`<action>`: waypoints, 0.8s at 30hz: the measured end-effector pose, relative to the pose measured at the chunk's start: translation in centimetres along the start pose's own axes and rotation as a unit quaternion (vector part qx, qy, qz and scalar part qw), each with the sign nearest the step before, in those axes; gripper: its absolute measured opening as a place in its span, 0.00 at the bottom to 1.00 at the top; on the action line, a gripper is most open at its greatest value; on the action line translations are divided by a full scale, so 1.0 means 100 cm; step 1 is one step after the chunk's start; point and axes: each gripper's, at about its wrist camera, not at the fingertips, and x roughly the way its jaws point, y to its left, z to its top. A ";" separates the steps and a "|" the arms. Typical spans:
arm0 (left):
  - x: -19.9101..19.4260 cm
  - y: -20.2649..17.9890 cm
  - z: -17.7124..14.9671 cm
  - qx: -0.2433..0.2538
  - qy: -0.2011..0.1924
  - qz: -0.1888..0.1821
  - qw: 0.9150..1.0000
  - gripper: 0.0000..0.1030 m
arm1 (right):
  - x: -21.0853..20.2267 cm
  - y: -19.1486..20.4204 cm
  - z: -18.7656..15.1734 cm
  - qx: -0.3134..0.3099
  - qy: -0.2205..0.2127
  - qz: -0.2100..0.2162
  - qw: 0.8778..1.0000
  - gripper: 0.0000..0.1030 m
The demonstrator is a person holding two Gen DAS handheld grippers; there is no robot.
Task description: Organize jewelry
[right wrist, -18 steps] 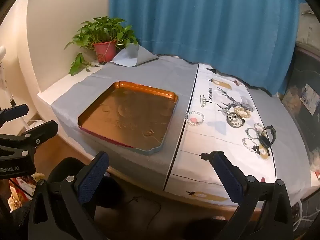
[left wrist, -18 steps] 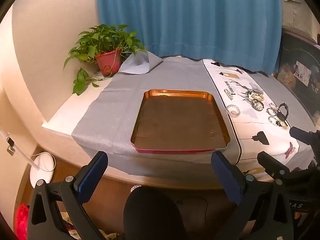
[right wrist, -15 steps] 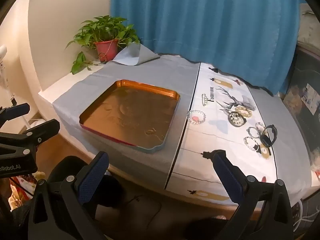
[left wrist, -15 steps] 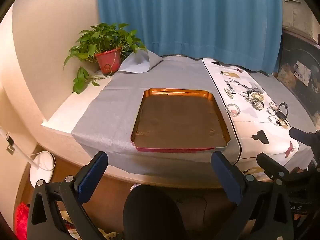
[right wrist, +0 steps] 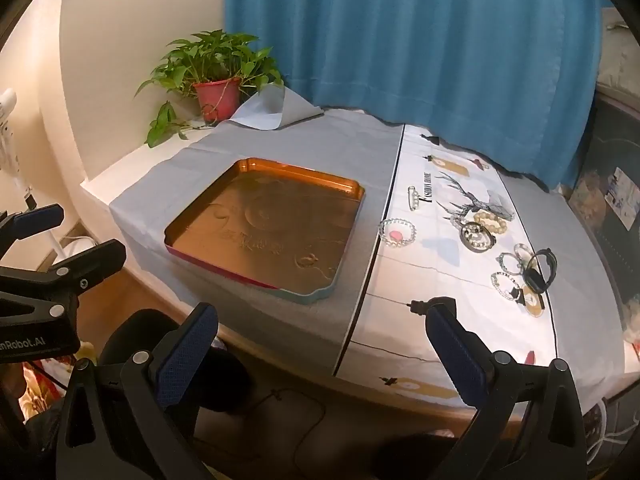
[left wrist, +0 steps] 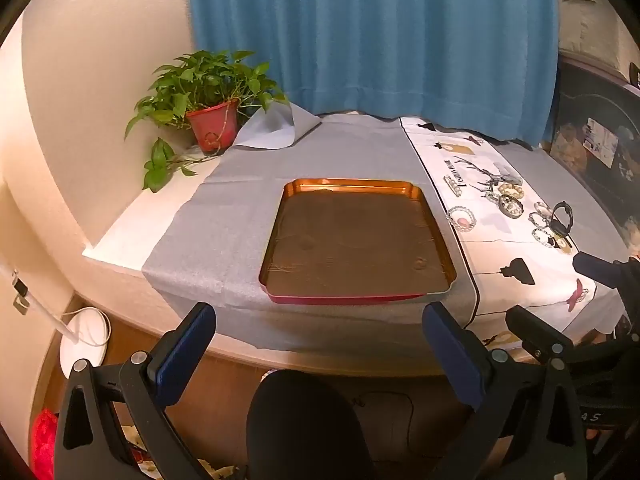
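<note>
Through my left wrist camera, my left gripper (left wrist: 318, 344) hangs short of the table edge with its jaws spread wide and nothing between them. Straight ahead lies the copper tray (left wrist: 356, 186), bare inside, on a grey cloth (left wrist: 224, 236). To the right of the tray, on the white printed runner (left wrist: 516, 252), sits the jewelry: a pearl bracelet with a pink stone (left wrist: 462, 219) just beside the tray's right rim, and farther right a cluster of beaded bracelets (left wrist: 509, 198) and a black watch (left wrist: 562, 218). My right gripper's dark fingers (left wrist: 600, 270) poke in at the right edge. A potted plant (left wrist: 210, 96) stands at the far left corner, in front of the blue curtain (left wrist: 372, 36).

Through my right wrist camera, my right gripper (right wrist: 320, 346) is likewise released, jaws wide apart and holding nothing, off the near edge of the runner (right wrist: 440, 320). The tray (right wrist: 296, 170) lies ahead to the left; the pearl bracelet (right wrist: 397, 233) is between it and the bracelet cluster (right wrist: 480, 232), the watch (right wrist: 540, 270) beyond to the right. My left gripper (right wrist: 56, 240) shows at the left edge, also spread.
</note>
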 end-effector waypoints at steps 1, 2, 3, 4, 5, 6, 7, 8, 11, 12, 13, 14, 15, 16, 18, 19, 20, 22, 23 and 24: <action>0.000 -0.001 -0.001 -0.001 -0.002 0.001 1.000 1.00 | 0.000 0.001 0.000 0.000 0.000 0.000 1.000 1.00; 0.000 -0.001 -0.001 -0.001 -0.002 0.002 1.000 1.00 | 0.000 0.001 -0.001 -0.001 -0.001 0.001 1.000 1.00; 0.000 -0.001 0.000 0.000 0.000 0.001 1.000 1.00 | 0.000 0.001 0.000 0.000 0.000 0.000 1.000 1.00; 0.000 -0.001 -0.001 -0.001 0.000 0.001 1.000 1.00 | 0.000 0.001 0.000 0.000 0.000 -0.001 1.000 1.00; 0.000 -0.001 -0.001 -0.001 0.000 0.001 1.000 1.00 | 0.000 0.001 0.000 0.000 0.000 0.000 1.000 1.00; -0.001 -0.001 -0.001 -0.001 -0.001 0.001 1.000 1.00 | 0.000 0.001 0.000 0.000 0.001 0.000 1.000 1.00; -0.001 -0.001 -0.001 -0.001 -0.001 0.002 1.000 1.00 | 0.000 0.002 0.000 0.000 0.002 0.000 1.000 1.00; 0.000 -0.001 -0.001 0.000 -0.001 0.001 1.000 1.00 | 0.000 0.001 0.000 0.000 0.003 0.000 1.000 1.00; 0.000 0.000 -0.001 0.000 0.000 0.000 1.000 1.00 | -0.001 0.002 -0.001 0.001 0.005 0.000 1.000 1.00; 0.000 -0.001 -0.001 0.000 -0.001 0.001 1.000 1.00 | -0.001 0.002 -0.001 0.001 0.005 0.000 1.000 1.00; 0.000 -0.001 -0.001 0.000 -0.001 0.001 1.000 1.00 | -0.001 0.002 -0.001 0.001 0.005 0.000 1.000 1.00; 0.000 -0.001 -0.001 0.000 -0.001 0.000 1.000 1.00 | -0.001 0.002 -0.001 0.000 0.005 0.000 1.000 1.00; 0.000 -0.001 -0.001 -0.001 -0.001 0.001 1.000 1.00 | -0.001 0.001 -0.001 0.000 0.005 0.001 1.000 1.00; 0.000 -0.001 -0.002 -0.001 -0.001 0.001 1.000 1.00 | -0.001 0.001 -0.001 0.001 0.004 0.000 1.000 1.00; 0.000 -0.001 -0.002 0.000 0.000 0.001 1.000 1.00 | -0.001 0.001 -0.001 0.000 0.006 0.001 1.000 1.00; 0.000 -0.002 -0.002 0.000 0.000 0.002 1.000 1.00 | -0.001 0.000 -0.001 0.001 0.005 0.001 1.000 1.00; 0.000 -0.002 -0.002 0.001 0.000 0.002 1.000 1.00 | -0.001 0.000 -0.001 0.001 0.004 0.001 1.000 1.00; 0.000 -0.002 -0.002 0.000 0.000 0.002 1.000 1.00 | -0.001 0.001 -0.001 0.000 0.005 0.001 1.000 1.00; 0.000 -0.002 -0.002 0.000 0.000 0.002 1.000 1.00 | -0.001 0.001 -0.001 0.000 0.005 0.001 1.000 1.00; 0.001 -0.003 -0.002 0.000 0.000 0.002 1.000 1.00 | -0.001 0.001 -0.001 0.000 0.004 0.001 1.000 1.00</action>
